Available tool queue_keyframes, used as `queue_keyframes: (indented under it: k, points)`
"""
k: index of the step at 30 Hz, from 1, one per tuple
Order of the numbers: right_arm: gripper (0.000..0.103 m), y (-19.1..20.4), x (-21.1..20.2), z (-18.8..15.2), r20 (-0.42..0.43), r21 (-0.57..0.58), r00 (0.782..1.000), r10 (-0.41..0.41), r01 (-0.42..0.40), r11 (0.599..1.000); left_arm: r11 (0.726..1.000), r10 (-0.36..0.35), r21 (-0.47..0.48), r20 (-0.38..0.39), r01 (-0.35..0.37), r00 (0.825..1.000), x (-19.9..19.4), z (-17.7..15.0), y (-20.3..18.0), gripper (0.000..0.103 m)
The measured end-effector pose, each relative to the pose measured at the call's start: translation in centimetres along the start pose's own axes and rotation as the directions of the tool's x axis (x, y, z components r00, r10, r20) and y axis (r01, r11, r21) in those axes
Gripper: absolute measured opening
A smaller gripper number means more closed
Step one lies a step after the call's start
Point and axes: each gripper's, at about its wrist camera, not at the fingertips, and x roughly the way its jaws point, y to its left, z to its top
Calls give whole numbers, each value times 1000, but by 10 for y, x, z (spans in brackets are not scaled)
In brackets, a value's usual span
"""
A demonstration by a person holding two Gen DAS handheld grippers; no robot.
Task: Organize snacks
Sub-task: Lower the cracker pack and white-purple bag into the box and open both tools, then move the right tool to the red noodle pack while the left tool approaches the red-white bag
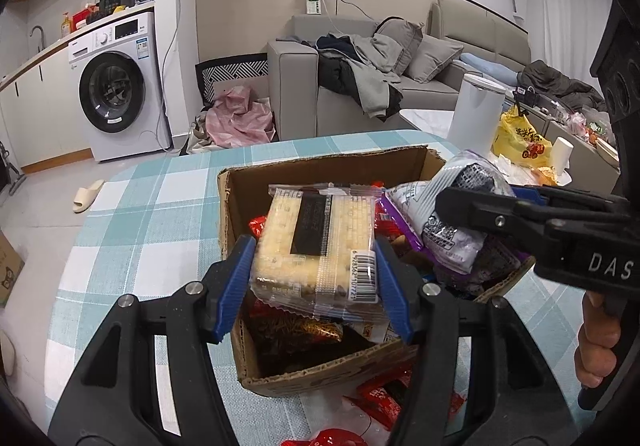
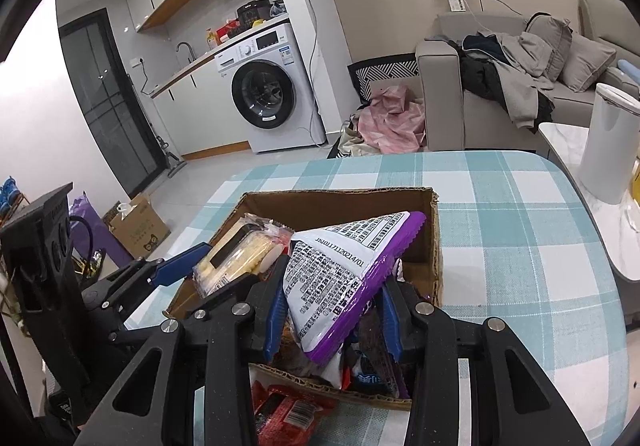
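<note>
Cracker pack (image 1: 316, 250) and purple bag (image 2: 344, 278) are hiding most of the box (image 1: 320, 166) contents; red packets (image 1: 380, 402) are getting cut off by gripper arms.

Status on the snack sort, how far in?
Midway. Done: cardboard box already holds several packets. In hand: left gripper clamps a cracker pack and right gripper a purple-edged bag, both over the box. Left: red packets on the tablecloth by the box's near wall.
</note>
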Motion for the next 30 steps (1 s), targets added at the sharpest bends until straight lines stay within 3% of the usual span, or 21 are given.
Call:
queue_keyframes:
  k: [5,10,12,14,18,22,30]
  points:
    - [40,7,9,-6,-38,-43,999,-21,19,999,1000,-5,5,-10,5,1000,1,-3,-2,57]
    - [48,14,5,-9,-34,-92,999,-41,37,995,1000,-19,-12,-18,18,1000,-3,-2,3,57]
    - [52,14,1,-9,-20,-105,999,-49,47,993,1000,-15,-11,-16,15,1000,-5,-2,4,58]
    - [67,13,-5,-9,4,-108,998,-69,69,992,1000,-22,-12,-18,22,1000,-8,-3,6,59]
    - [77,6,-17,-8,25,-87,998,-64,66,994,999,-35,-9,-10,35,999,-20,-7,6,65]
    - [86,2,-27,-10,46,-82,995,-93,96,992,1000,-13,11,26,12,1000,-36,-8,5,81]
    - [101,-3,-46,-19,76,-41,992,-97,100,994,1000,-24,11,35,23,999,-64,-14,6,90]
